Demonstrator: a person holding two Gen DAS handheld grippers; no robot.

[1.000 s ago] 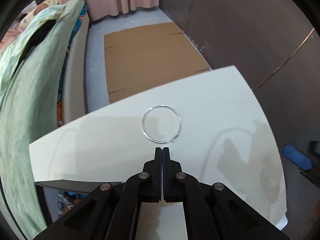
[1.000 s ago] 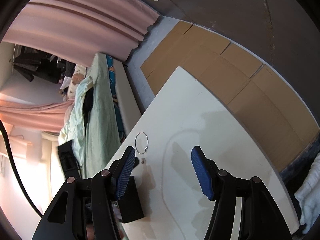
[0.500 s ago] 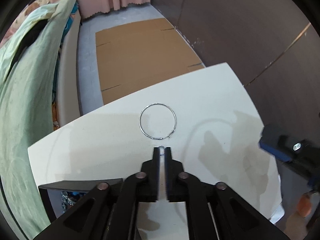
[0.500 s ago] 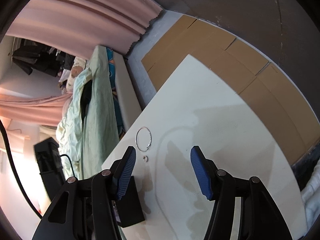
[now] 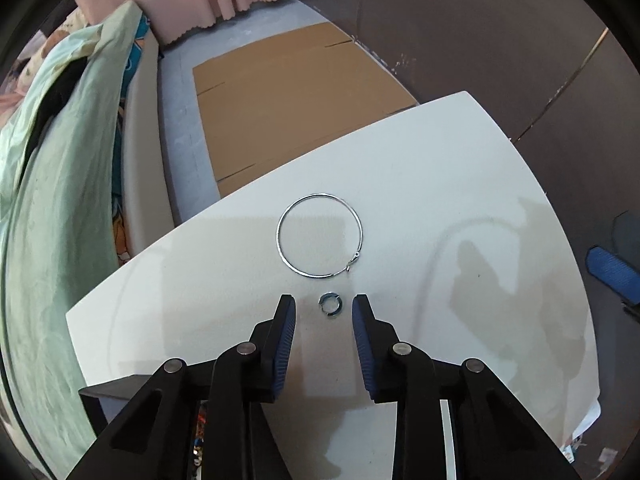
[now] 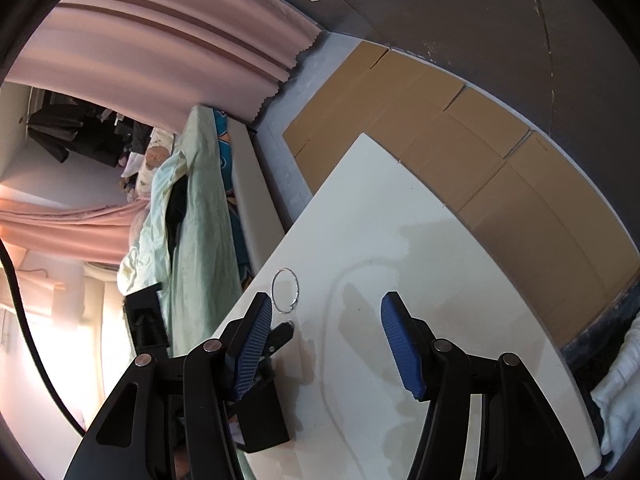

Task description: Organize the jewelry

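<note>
Near the desk's [image 5: 460, 184] far edge, a large hoop [image 5: 320, 236] is lying, a small ring [image 5: 330, 304] (untouched) sitting between the left gripper's [image 5: 324, 314] open, empty jaws; the right gripper [image 6: 326, 314] is hovering wide open, empty.

One large silver hoop [image 5: 319, 236], one small open ring [image 5: 329, 304], two grippers, one white table [image 5: 460, 184], one flattened cardboard sheet [image 5: 288, 92].

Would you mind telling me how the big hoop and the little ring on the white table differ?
The hoop is far wider than the ring, and its wire looks thin while the ring looks thicker for its size. The hoop ends in a small clasp; the ring shows a plain gap. The ring lies between the open left gripper's fingers; the hoop lies beyond them. Both are silvery and lie flat on the table.
</note>
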